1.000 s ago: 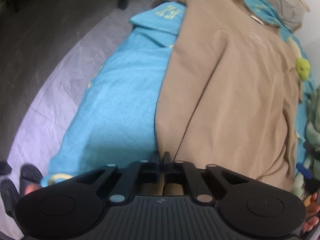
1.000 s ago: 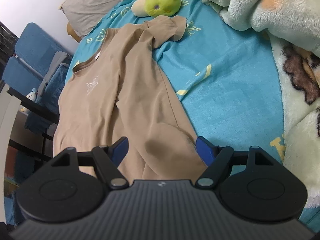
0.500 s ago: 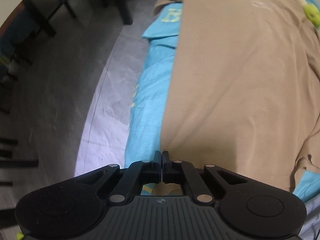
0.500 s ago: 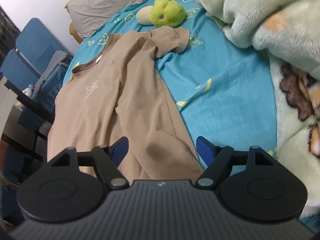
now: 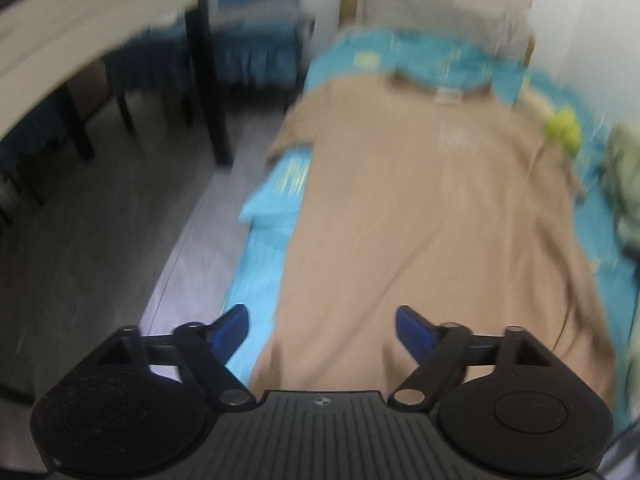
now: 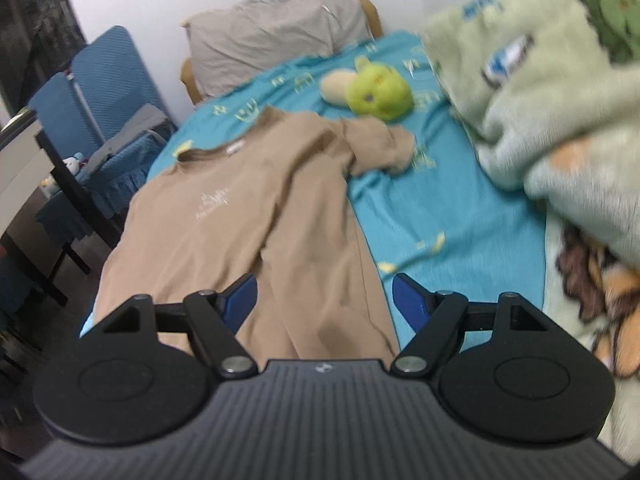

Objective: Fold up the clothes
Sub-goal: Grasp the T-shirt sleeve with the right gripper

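Note:
A tan t-shirt (image 5: 432,216) lies spread lengthwise on the turquoise bed sheet (image 5: 260,280), collar toward the pillow, with a small white print on the chest (image 6: 212,204). My left gripper (image 5: 322,326) hangs above the shirt's near left hem; its jaws are opening, blue pads wide apart with nothing pinched between them. In the right wrist view the shirt (image 6: 248,232) shows a lengthwise fold and a crumpled right sleeve (image 6: 380,144). My right gripper (image 6: 324,294) hovers open over the shirt's near right hem, holding nothing.
A grey pillow (image 6: 276,36) lies at the head of the bed and a green plush toy (image 6: 378,92) beside the shirt's sleeve. A fluffy pale-green blanket (image 6: 540,100) is heaped on the right. Blue chairs (image 6: 104,96), a dark table leg (image 5: 210,80) and grey floor (image 5: 120,240) lie left.
My left gripper, shut at the shirt's hem before, has let go and spread its jaws while rising and tilting up toward the pillow. My right gripper stayed open and lifted a little.

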Action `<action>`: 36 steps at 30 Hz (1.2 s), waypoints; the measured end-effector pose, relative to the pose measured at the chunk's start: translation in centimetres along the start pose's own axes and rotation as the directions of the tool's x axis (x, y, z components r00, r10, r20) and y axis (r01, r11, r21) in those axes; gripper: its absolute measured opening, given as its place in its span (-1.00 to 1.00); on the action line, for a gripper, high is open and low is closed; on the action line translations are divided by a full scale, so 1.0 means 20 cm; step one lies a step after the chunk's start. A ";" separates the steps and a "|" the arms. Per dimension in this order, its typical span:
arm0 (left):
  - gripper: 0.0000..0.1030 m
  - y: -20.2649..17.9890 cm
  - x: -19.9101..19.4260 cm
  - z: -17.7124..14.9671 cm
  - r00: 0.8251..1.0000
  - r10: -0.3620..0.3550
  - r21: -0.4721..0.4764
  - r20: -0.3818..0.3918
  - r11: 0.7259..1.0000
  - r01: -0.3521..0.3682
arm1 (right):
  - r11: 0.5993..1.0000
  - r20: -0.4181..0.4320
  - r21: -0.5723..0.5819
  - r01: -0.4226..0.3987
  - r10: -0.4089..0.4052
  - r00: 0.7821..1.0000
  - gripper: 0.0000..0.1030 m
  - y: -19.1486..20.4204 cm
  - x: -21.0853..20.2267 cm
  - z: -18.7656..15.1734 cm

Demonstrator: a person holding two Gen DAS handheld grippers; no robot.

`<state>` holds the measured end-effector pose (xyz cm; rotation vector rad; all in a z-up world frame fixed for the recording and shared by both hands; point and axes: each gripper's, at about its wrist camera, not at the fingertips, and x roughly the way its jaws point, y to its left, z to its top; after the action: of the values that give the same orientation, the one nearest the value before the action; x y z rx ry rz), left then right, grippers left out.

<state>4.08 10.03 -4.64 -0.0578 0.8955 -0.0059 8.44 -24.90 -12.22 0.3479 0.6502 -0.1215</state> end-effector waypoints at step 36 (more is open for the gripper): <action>0.99 -0.20 0.68 -0.13 0.979 -0.200 -0.050 0.039 0.978 0.202 | 0.569 0.094 0.793 -0.217 0.237 0.967 0.60 -0.53 1.24 0.35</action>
<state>10.67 5.45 -16.71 -0.1977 0.8528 -0.1692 29.67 -37.37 -25.10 1.3256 0.5317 -0.1595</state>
